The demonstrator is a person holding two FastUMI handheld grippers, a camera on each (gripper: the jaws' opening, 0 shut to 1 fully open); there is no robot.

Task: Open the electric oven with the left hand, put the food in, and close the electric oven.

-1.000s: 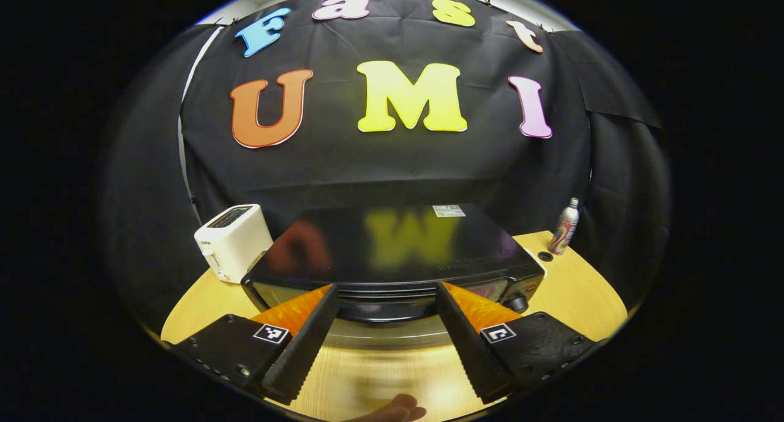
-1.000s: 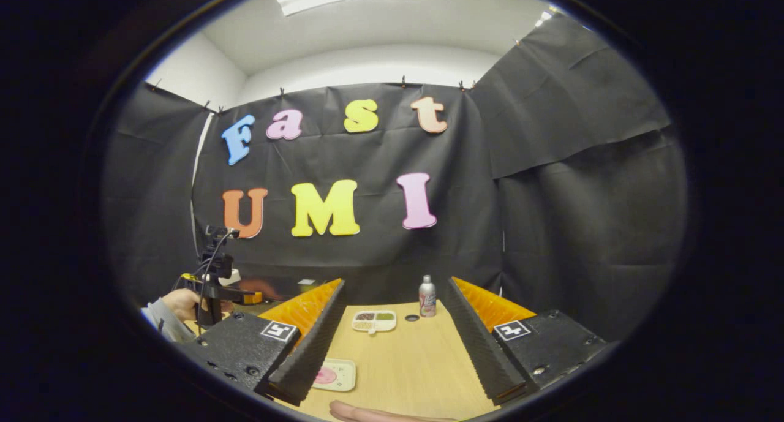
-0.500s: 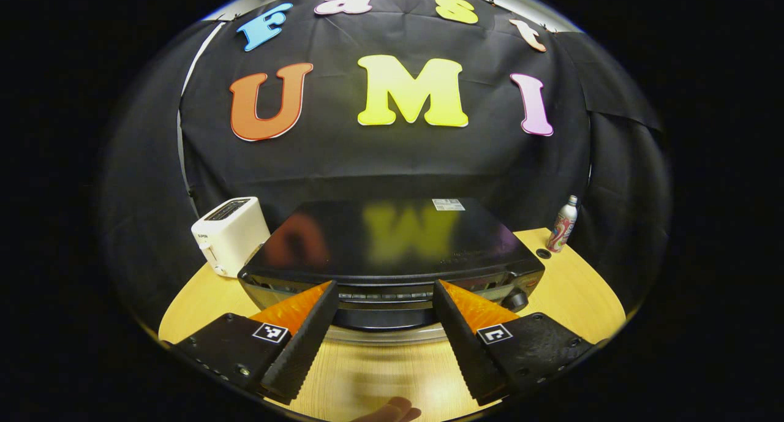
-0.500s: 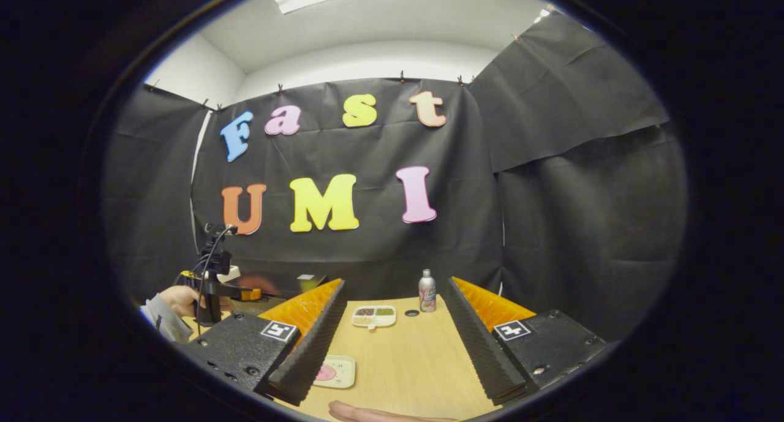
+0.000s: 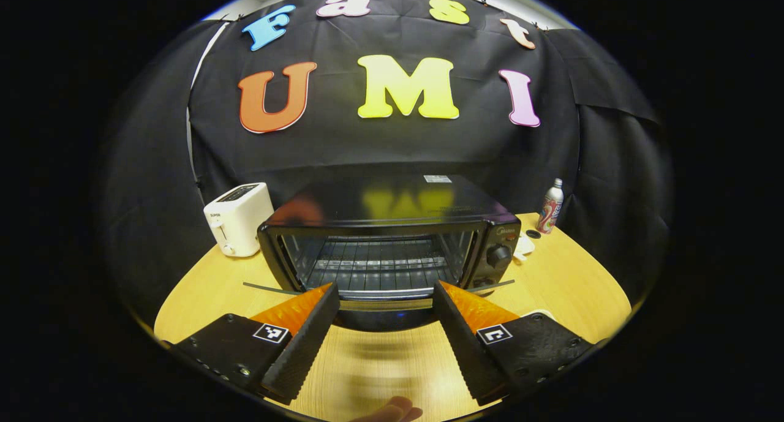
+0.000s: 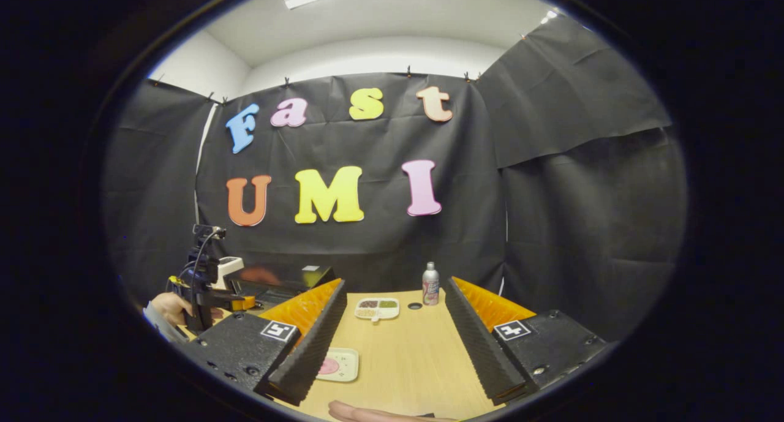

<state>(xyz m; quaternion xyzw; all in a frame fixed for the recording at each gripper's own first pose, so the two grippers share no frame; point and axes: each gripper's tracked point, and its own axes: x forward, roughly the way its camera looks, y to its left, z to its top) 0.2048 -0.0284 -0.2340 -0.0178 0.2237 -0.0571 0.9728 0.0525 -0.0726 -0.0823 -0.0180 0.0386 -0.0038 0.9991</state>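
In the left gripper view the oven's [image 5: 392, 238] lowered door is half hidden behind the tool [image 5: 384, 299] fingers. In the right gripper view the food on the near plate [image 6: 339, 365] and the compartment tray [image 6: 376, 308] is too small to identify.

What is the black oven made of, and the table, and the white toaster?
The oven looks like glossy black-painted metal: its top mirrors the wall. The rack inside looks like bare metal wire. The table looks like light wood or wood-look laminate, with faint grain. The toaster looks like smooth white plastic, though painted metal is possible.
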